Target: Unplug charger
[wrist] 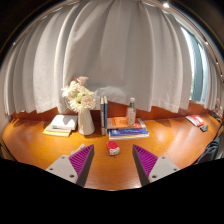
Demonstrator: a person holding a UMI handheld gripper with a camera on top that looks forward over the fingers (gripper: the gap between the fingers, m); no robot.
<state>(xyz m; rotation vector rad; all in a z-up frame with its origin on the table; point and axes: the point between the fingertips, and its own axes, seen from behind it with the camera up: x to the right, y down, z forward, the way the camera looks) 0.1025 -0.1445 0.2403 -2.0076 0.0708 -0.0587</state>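
Hand-held gripper: fingers spread wide, holding nothing.
Red-and-white object: on tabletop, just ahead, between fingers.

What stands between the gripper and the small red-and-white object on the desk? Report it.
Nothing visible does. The small red-and-white object sits on the wooden desk just ahead of the open gripper, in line with the gap between its fingers. The vase stands beyond it.
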